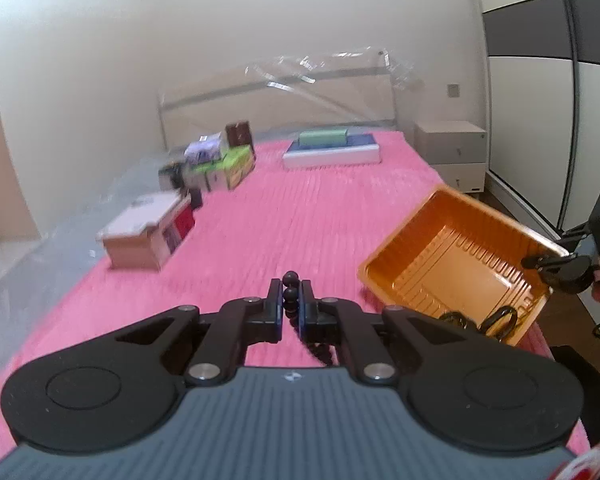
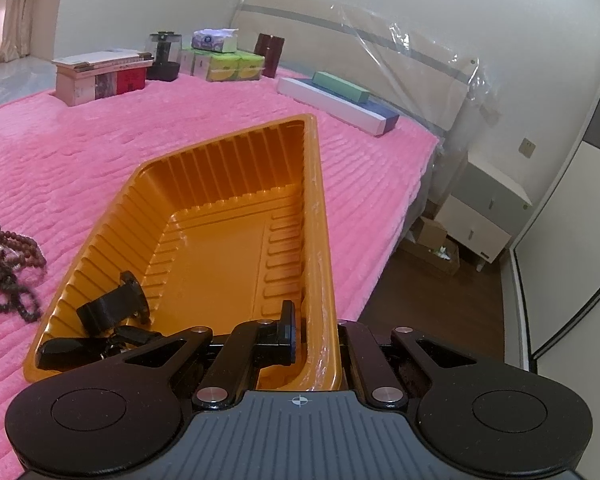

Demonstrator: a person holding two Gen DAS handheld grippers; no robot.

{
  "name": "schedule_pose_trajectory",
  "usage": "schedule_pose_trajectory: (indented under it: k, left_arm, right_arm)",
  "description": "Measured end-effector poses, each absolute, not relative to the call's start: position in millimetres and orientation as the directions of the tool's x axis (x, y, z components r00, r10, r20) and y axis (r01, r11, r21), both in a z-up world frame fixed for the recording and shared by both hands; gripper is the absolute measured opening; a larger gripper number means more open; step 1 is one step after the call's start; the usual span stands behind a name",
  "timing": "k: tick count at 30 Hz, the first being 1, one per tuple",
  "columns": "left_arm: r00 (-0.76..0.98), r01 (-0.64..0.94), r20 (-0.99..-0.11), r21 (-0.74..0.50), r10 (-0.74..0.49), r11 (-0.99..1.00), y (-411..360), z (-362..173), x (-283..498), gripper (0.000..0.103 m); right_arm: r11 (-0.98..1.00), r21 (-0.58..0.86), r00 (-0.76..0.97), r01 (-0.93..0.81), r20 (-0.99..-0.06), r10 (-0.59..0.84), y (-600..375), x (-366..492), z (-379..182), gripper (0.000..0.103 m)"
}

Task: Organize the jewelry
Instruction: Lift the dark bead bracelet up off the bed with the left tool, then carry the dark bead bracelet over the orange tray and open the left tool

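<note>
The left hand-held gripper [image 1: 291,300] pinches a dark bead string [image 1: 290,292]; the right hand-held gripper [image 2: 314,334] clamps the near wall of the orange tray [image 2: 236,184] on the bed [image 2: 80,140].

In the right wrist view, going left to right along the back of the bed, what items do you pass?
Wooden box with books on top → dark glass jar → green and white boxes with a tissue pack on top → dark red box → long white box with a green box on it.
</note>
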State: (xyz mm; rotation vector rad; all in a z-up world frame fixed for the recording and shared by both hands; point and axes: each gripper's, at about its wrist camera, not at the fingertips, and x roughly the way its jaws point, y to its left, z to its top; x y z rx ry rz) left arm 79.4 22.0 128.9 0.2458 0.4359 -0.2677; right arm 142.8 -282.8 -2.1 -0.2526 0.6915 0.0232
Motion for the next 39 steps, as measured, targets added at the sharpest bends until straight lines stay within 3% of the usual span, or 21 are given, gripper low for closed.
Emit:
schedule_pose_trajectory:
  k: [19, 39]
  left_arm:
    - [0.908, 0.386, -0.302, 0.332, -0.291, 0.861, -7.7, 246.6, 72.4, 0.006]
    - [0.906, 0.41, -0.283, 0.394, -0.316, 0.822, -80.0, 313.8, 89.5, 0.006]
  right_arm:
    - [0.961, -0.242, 0.783, -0.131, -0.62, -0.049, -278.1, 137.5, 3.5, 0.005]
    - [0.956, -0.232, 0.787, -0.177, -0.618, -0.005, -283.6, 135.7, 3.4, 0.006]
